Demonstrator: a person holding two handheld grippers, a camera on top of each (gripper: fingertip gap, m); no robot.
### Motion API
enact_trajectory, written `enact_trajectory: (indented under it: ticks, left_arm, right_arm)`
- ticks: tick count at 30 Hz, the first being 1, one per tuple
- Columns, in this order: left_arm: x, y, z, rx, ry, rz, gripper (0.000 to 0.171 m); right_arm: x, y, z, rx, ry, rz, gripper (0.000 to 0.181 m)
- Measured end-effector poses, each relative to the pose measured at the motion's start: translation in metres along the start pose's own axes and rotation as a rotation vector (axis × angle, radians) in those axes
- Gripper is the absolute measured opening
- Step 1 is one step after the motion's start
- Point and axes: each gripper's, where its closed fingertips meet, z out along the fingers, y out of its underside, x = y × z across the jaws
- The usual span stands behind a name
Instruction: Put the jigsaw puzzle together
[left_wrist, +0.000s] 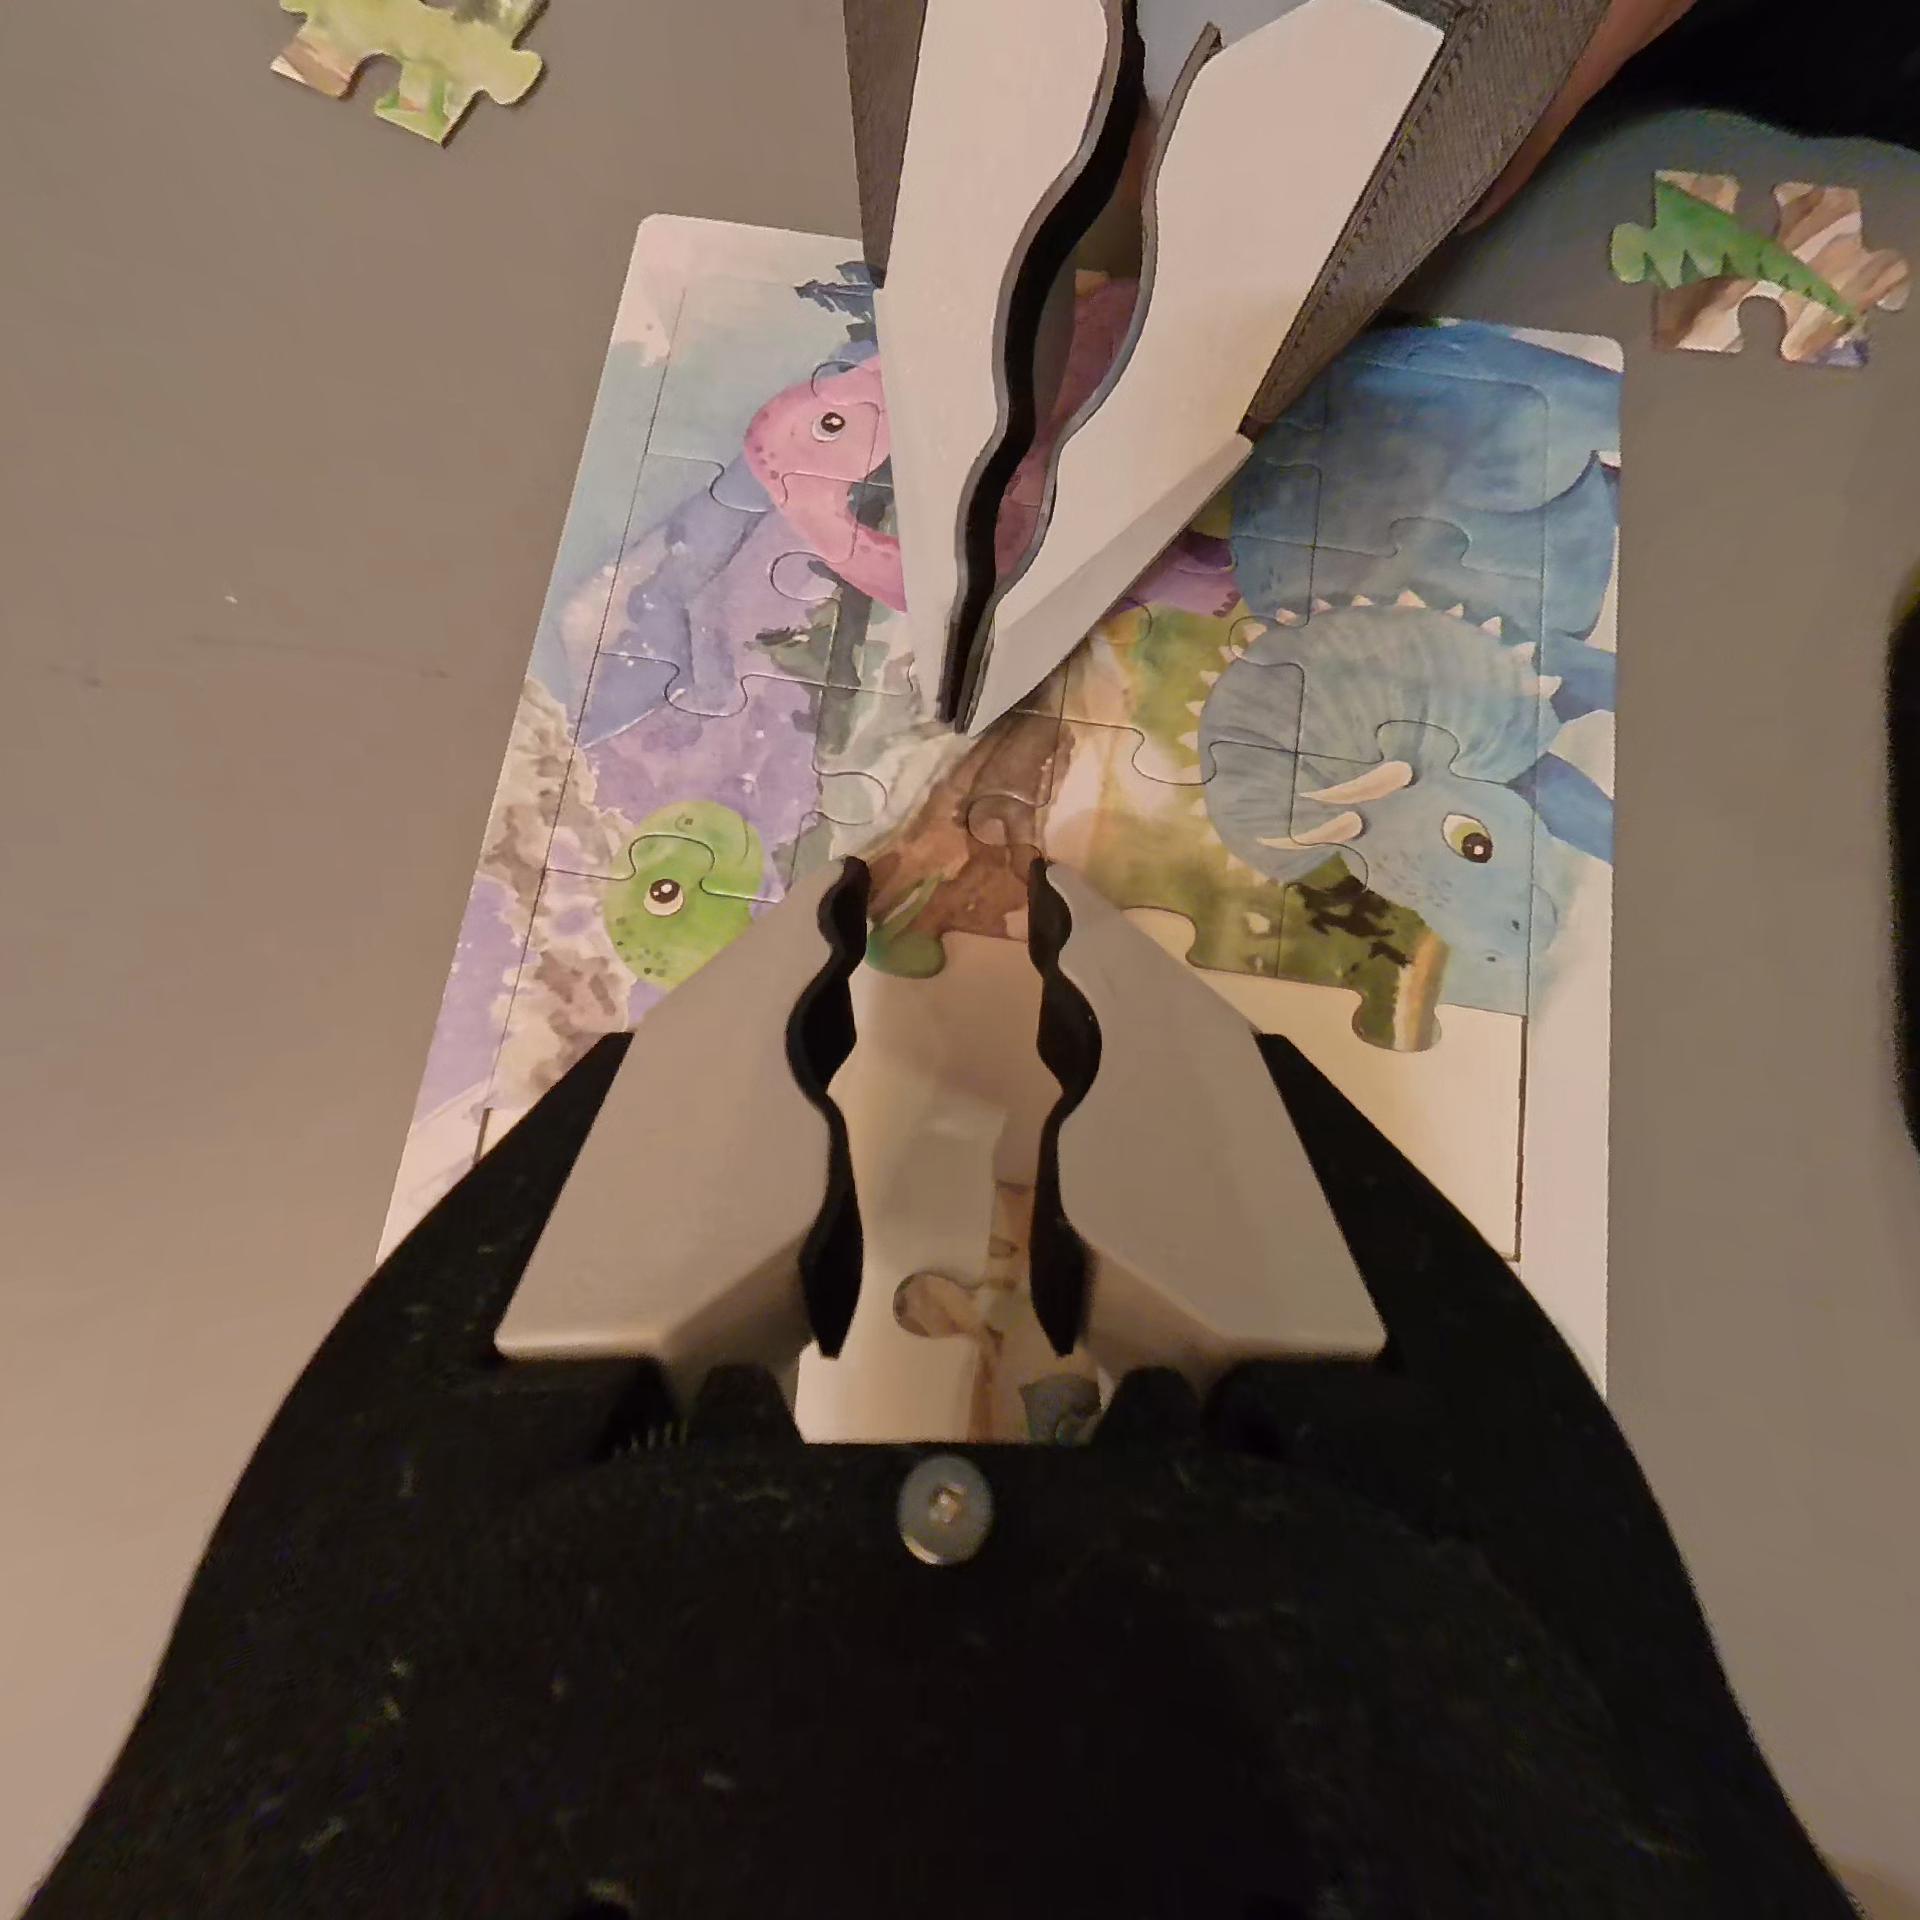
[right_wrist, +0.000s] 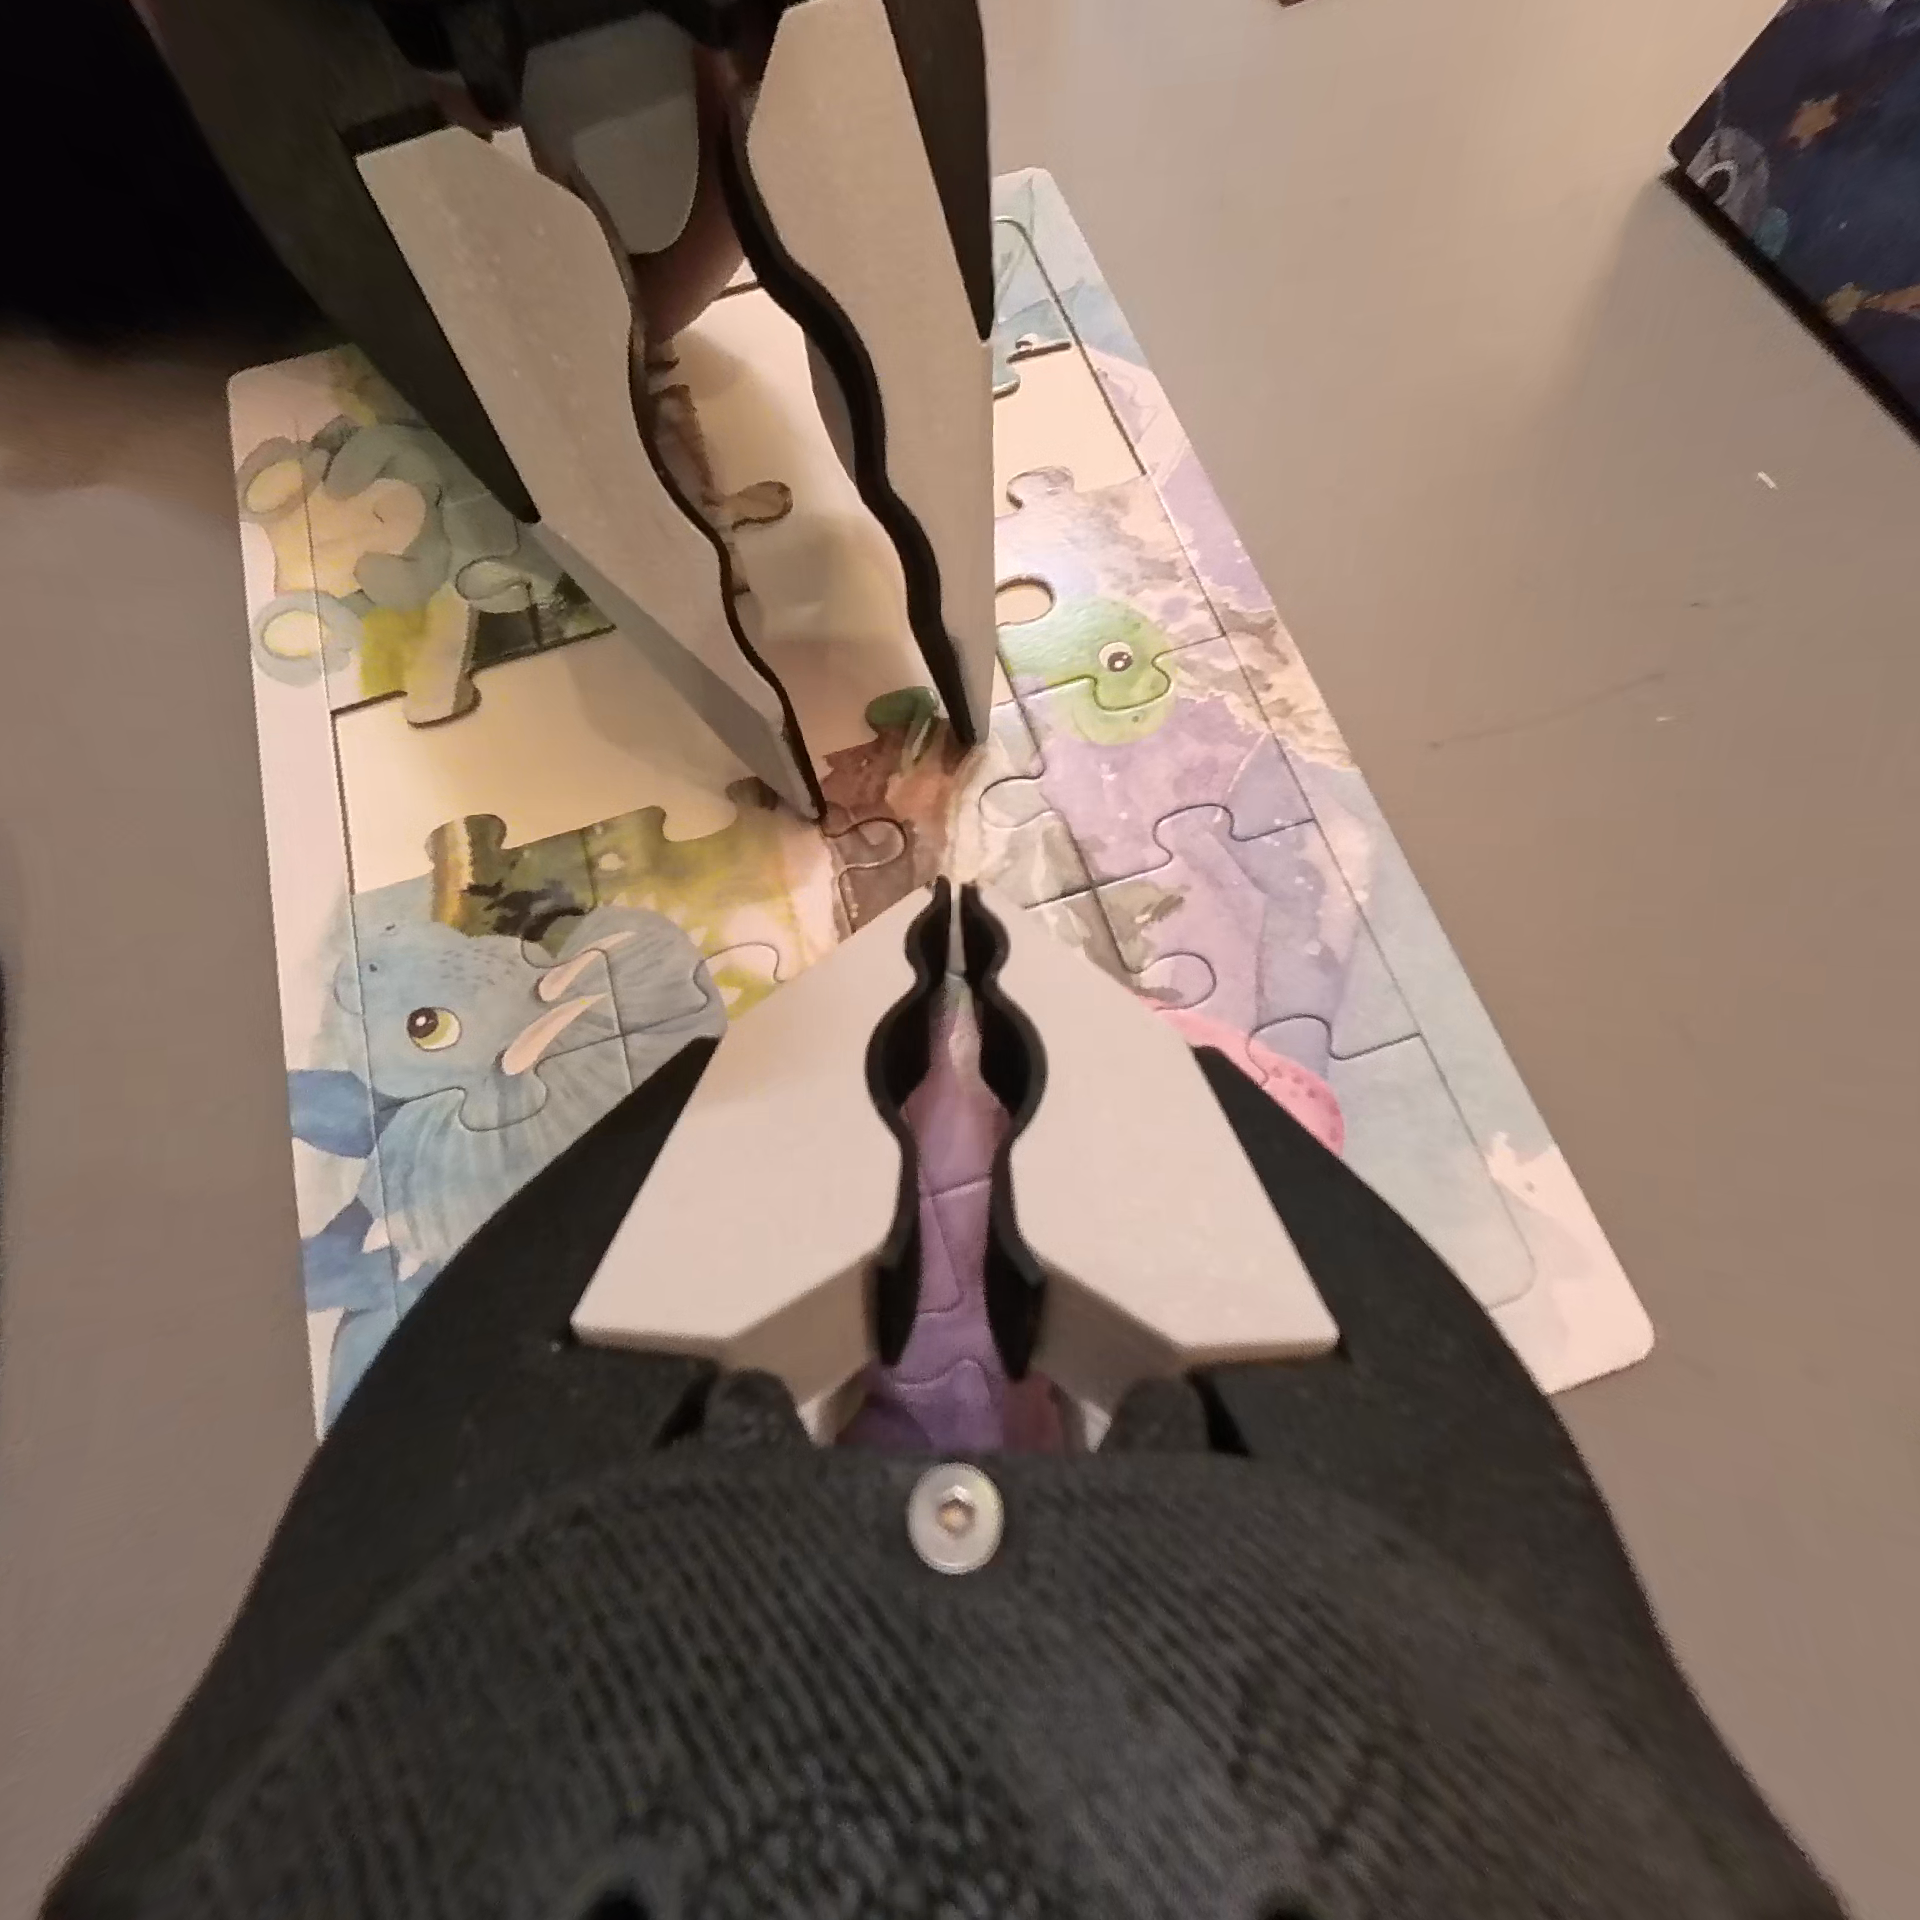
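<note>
jigsaw puzzle (left_wrist: 1091, 727): a dinosaur picture in a pale cardboard tray (left_wrist: 665, 270), lying flat on the grey tabletop (left_wrist: 260, 727); most pieces are seated, showing a pink dinosaur, a green one and a blue horned one.
open gaps: bare tray floor shows along the edge of the puzzle nearest the left tool, below the horned dinosaur and between that tool's fingers.
left tool (left_wrist: 945, 873): its fingers stand apart with nothing between them; the tips hover over or touch the brown and green pieces at the edge of the bare area, which of the two i cannot tell.
right tool (right_wrist: 954, 891): its wavy black pads are drawn together with only a sliver between the tips; whether anything thin is pinched there cannot be made out. the tips point down at the middle of the puzzle, just beside the left tool's tips and facing them.
loose piece, green and grey (left_wrist: 416, 62): on the tabletop beyond the far left corner of the tray, apart from it.
loose piece, green leaf on brown (left_wrist: 1756, 270): on the tabletop just off the tray's far right corner.
dark blue box (right_wrist: 1808, 208): at the edge of the right wrist view, well apart from the tray.
</note>
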Motion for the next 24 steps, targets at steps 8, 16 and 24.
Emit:
enact_trajectory:
  ticks: [8,16,24]
  left_arm:
    - [0.002,-0.002,0.002,0.008,-0.004,0.003,0.013]
    - [-0.006,-0.003,0.003,0.024,-0.025,-0.054,0.0]
    - [-0.005,-0.004,0.005,-0.012,-0.083,-0.004,0.0]
  right_arm:
    - [0.006,-0.002,0.002,0.001,0.057,-0.024,0.0]
    - [-0.002,-0.002,0.003,0.0,0.005,-0.021,0.0]
    - [-0.008,-0.002,0.004,-0.005,-0.049,-0.038,0.0]
